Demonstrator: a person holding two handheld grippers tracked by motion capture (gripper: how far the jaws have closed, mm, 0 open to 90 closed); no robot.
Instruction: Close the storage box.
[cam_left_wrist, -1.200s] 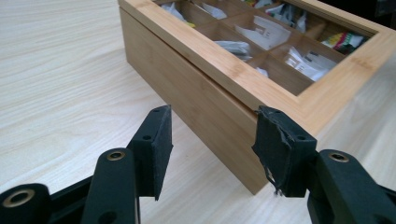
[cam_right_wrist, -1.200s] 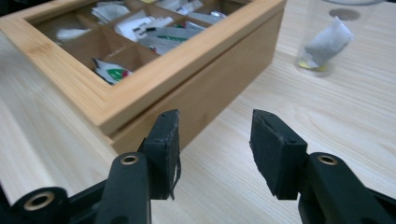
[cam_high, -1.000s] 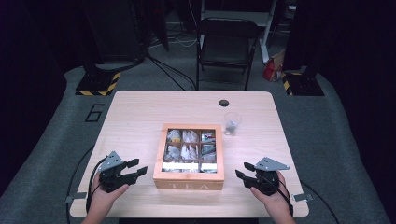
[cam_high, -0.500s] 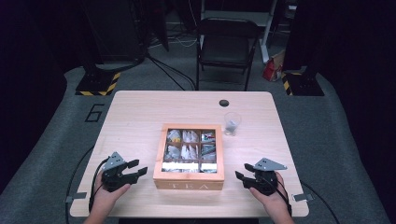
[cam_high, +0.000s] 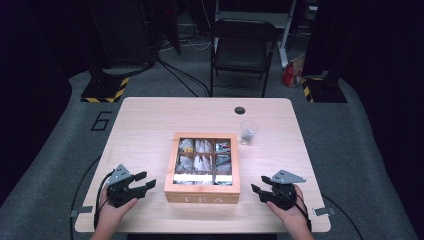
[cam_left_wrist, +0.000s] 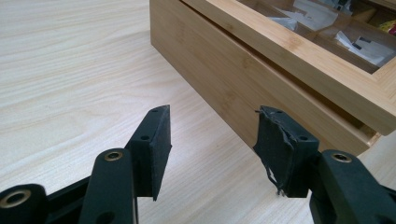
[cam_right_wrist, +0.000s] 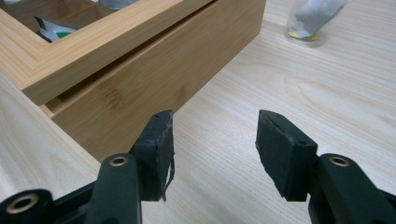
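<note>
Two wide-jawed grippers of ours, left gripper (cam_high: 145, 182) and right gripper (cam_high: 259, 191), on bare pale table (cam_high: 145, 125) flanking the tea box (cam_high: 202, 192), dark floor (cam_high: 65, 130) beyond.

A wooden tea box (cam_high: 202, 170) is sitting flat near the middle of the table, with the word TEA on its front side. Its lid, a wooden frame with a see-through window, is lying shut on top. Little tea bags (cam_high: 202, 154) are showing through it in small square spaces. A clear glass (cam_high: 247, 132) with something grey inside is standing just beside the box's far right corner
</note>
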